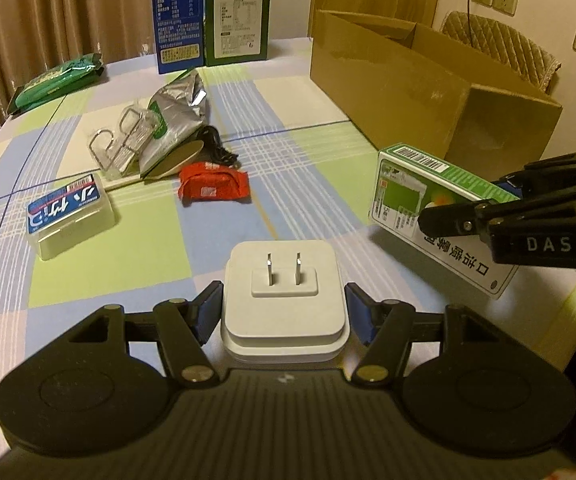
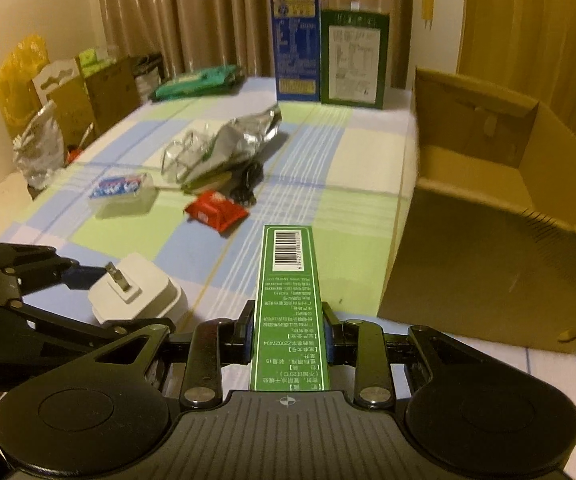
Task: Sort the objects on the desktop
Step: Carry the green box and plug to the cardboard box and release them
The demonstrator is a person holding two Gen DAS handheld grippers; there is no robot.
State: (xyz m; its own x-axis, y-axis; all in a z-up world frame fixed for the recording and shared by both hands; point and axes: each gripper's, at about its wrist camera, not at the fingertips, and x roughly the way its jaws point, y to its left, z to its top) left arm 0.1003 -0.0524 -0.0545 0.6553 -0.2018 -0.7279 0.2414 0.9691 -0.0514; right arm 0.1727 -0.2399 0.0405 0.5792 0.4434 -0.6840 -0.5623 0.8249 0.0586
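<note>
My left gripper (image 1: 283,308) is shut on a white plug adapter (image 1: 283,280) with two prongs facing up; its blue pads (image 1: 207,312) press both sides, low over the checked tablecloth. The right wrist view shows the adapter (image 2: 147,292) at lower left, inside the left gripper (image 2: 119,296). My right gripper (image 2: 290,336) is shut on a long green box (image 2: 288,272) with a barcode, held on its narrow edge. From the left wrist view the green box (image 1: 408,196) hangs at the right in the right gripper (image 1: 480,200), just before an open cardboard box (image 1: 388,80).
The cardboard box (image 2: 488,240) fills the right side. Mid-table lie a clear plastic case with a blue label (image 1: 67,216), a red packet (image 1: 213,186), a silver foil bag (image 1: 175,124) and a black cable (image 1: 215,148). Blue (image 1: 175,20) and green (image 1: 235,16) cartons stand at the back.
</note>
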